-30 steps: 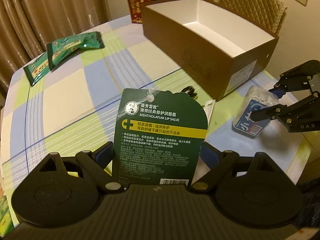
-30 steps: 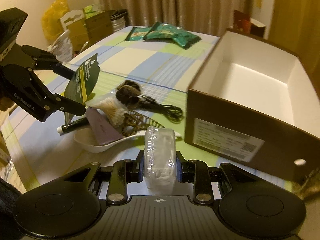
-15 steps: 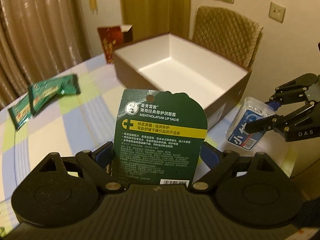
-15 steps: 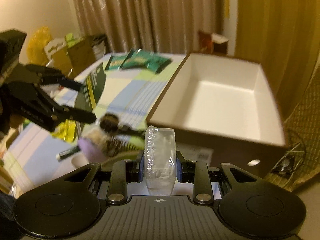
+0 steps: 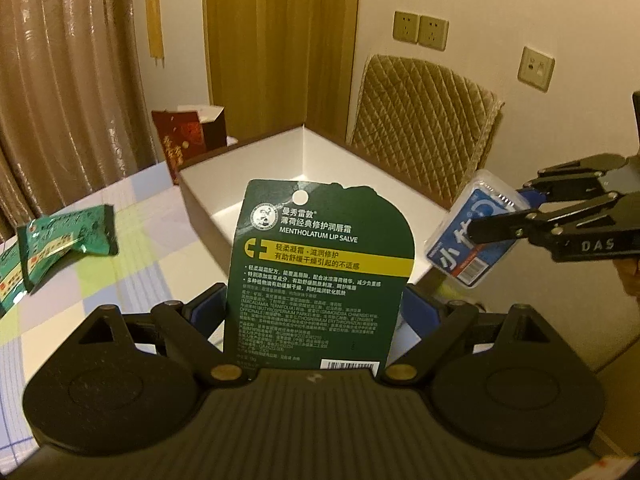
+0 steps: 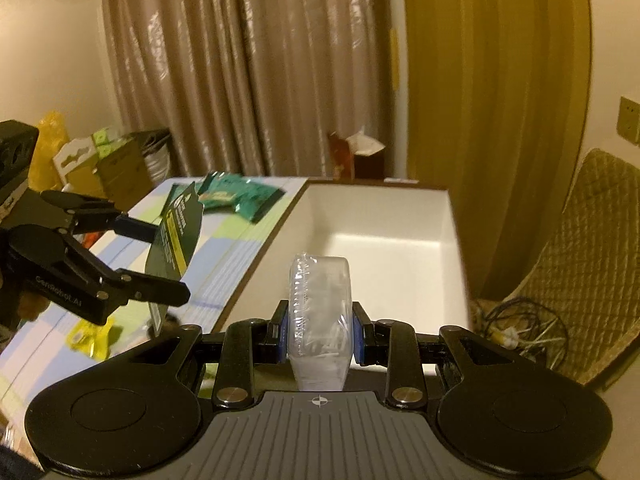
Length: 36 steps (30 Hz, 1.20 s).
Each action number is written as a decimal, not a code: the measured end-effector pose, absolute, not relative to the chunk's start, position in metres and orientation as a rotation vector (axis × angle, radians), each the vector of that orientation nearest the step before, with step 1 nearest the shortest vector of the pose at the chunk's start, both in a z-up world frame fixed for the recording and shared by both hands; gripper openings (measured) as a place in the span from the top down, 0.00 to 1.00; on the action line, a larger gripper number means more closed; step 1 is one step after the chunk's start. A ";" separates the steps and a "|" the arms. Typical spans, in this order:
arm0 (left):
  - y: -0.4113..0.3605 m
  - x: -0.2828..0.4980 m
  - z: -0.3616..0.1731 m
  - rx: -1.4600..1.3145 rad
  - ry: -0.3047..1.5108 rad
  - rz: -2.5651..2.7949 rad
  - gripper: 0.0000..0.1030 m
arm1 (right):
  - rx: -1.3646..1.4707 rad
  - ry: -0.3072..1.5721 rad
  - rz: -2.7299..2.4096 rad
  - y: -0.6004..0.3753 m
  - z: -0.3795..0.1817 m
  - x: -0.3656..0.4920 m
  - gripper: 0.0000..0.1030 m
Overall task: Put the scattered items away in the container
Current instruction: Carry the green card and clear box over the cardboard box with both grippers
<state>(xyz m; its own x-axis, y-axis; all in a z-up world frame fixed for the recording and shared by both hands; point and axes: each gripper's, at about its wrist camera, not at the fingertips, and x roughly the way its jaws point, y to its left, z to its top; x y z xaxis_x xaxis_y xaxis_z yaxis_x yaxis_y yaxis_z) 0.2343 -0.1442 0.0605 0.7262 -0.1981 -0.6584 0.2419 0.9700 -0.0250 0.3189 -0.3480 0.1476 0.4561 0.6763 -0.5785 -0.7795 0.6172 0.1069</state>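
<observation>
both grippers had risen from the table toward the open cardboard box (image 6: 384, 248). left gripper (image 5: 316, 312) clamped the lip salve card (image 5: 320, 268), right gripper (image 6: 320, 336) the clear plastic case (image 6: 320, 312); each should clear the rim before letting go.

Your left wrist camera is looking down along its fingers, close over the open box (image 5: 320, 168) at frame centre. Your right one is facing the same box (image 6: 384, 216) from another side. Each is catching the other gripper at its frame edge.
</observation>
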 end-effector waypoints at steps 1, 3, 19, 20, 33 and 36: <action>-0.147 0.239 0.062 0.059 0.714 -0.244 0.13 | -0.180 0.619 0.900 -0.348 0.149 0.324 0.74; -0.151 0.250 0.066 0.043 0.706 -0.247 0.13 | -0.176 0.607 0.887 -0.347 0.151 0.334 0.74; -0.171 0.336 0.037 -0.077 0.811 -0.215 0.13 | -0.306 0.720 0.861 -0.318 0.110 0.400 0.74; -0.173 0.341 0.032 -0.084 0.829 -0.211 0.13 | -0.316 0.734 0.862 -0.316 0.106 0.404 0.74; -0.185 0.376 -0.018 -0.054 0.992 -0.110 0.13 | -0.463 0.860 0.895 -0.295 0.066 0.438 0.74; -0.186 0.382 -0.026 -0.030 1.025 -0.097 0.13 | -0.504 0.878 0.908 -0.290 0.059 0.442 0.74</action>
<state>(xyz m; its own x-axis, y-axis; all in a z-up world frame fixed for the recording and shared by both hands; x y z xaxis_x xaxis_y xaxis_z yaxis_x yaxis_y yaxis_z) 0.3820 -0.1863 -0.0264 0.5151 -0.0952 -0.8518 0.0667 0.9953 -0.0709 0.4417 -0.2901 0.0593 0.3175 0.4639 -0.8270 -0.8421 0.5389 -0.0210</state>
